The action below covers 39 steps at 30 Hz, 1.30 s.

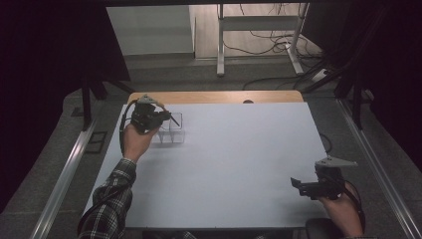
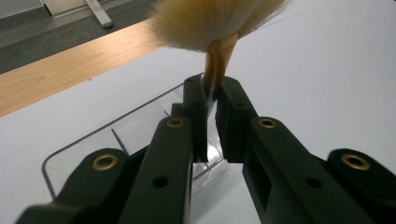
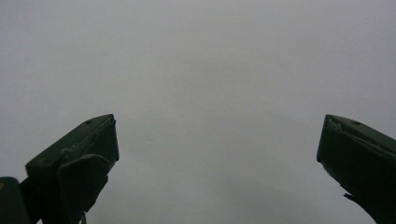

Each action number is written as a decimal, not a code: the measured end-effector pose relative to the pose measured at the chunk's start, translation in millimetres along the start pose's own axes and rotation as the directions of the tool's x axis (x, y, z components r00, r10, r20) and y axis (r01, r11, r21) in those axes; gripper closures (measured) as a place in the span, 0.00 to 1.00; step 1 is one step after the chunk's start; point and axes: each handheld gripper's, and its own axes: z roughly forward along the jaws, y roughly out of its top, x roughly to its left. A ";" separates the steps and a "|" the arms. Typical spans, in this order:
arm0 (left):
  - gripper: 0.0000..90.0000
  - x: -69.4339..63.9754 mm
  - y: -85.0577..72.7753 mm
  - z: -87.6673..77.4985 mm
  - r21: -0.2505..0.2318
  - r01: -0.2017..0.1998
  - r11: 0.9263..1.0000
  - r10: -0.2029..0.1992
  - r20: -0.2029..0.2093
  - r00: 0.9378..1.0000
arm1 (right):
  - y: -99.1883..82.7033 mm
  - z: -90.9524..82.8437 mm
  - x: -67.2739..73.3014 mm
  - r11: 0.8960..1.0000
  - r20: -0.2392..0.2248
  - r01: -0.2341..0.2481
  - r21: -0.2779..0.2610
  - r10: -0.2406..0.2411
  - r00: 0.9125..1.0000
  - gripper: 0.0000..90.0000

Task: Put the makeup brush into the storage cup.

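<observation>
The left gripper (image 2: 212, 100) is clamped on the narrow tan neck of a soft brush with pale fanned bristles (image 2: 212, 21); its 2 jaws stand almost together, the neck pinched at their tips and the bristles spreading beyond them. In the high view the left gripper (image 1: 161, 117) hangs over a clear plastic box with inner dividers (image 1: 171, 132), which sits near the far left corner of the white tabletop (image 1: 234, 159); a dark slender end of the brush (image 1: 174, 119) projects past the gripper above the box. In the left gripper view the clear box (image 2: 116, 135) lies directly below the jaws. The right gripper (image 1: 303, 186) rests well apart at the near right edge; in the right gripper view its 2 jaws stand wide apart, with nothing between them. Risk 1: the grip is on a thin, smooth neck, so the brush may pivot or slip if it strikes a divider. Risk 2: the light box is unsecured and may slide or tip under a sideways push. No brand, label or writing can be read.
</observation>
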 end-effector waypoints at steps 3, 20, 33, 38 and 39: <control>0.92 -1.4 -1.2 4.3 0.012 -0.005 1.000 0.005 0.000 1.000 | -0.1 0.4 0.2 1.000 -0.002 0.001 0.002 -0.001 1.000 0.00; 0.92 -5.6 -12.0 24.0 0.062 -0.008 0.998 0.007 0.011 1.000 | -0.6 1.7 0.3 1.000 -0.010 0.001 0.014 -0.001 1.000 0.00; 0.03 -3.4 -7.1 19.0 0.018 0.000 1.000 0.001 -0.007 1.000 | -0.4 1.5 0.6 1.000 -0.016 0.000 0.010 0.000 1.000 0.00; 0.02 -5.1 -8.3 19.2 0.030 -0.008 1.000 0.008 -0.007 1.000 | -0.1 1.0 0.6 1.000 -0.018 0.001 0.003 -0.001 1.000 0.00; 0.02 -5.6 -8.3 19.2 0.029 -0.009 1.000 0.009 -0.008 1.000 | -0.2 1.0 0.6 1.000 -0.018 0.001 0.003 -0.001 1.000 0.00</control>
